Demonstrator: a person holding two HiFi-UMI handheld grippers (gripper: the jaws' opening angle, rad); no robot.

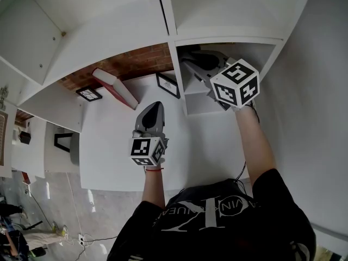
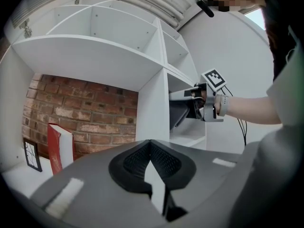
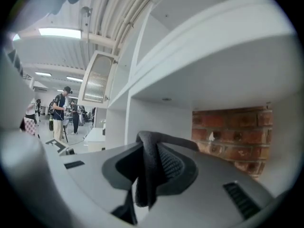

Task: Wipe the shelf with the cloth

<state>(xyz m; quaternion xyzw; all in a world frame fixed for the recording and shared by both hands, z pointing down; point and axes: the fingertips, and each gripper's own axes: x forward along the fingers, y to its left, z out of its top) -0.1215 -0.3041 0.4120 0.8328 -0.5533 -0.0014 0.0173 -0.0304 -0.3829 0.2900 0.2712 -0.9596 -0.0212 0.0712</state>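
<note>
A dark cloth point(image 3: 146, 175) is pinched between the jaws of my right gripper point(image 3: 147, 144), which is shut on it. In the head view that gripper point(image 1: 194, 67) reaches into the right-hand compartment of the white shelf unit, just above a small shelf board point(image 1: 198, 87). The cloth point(image 2: 183, 110) hangs dark under it in the left gripper view. My left gripper point(image 1: 155, 106) hovers over the wide white shelf surface point(image 1: 119, 140) in the middle. Its pads meet at the tips with nothing between them point(image 2: 151, 144).
A red book point(image 1: 117, 87) leans against the brick back wall point(image 1: 136, 61). Two small framed pictures point(image 1: 168, 85) point(image 1: 88, 94) stand beside it. A vertical divider point(image 1: 178, 75) separates the two compartments. People point(image 3: 61, 110) stand far off in the room.
</note>
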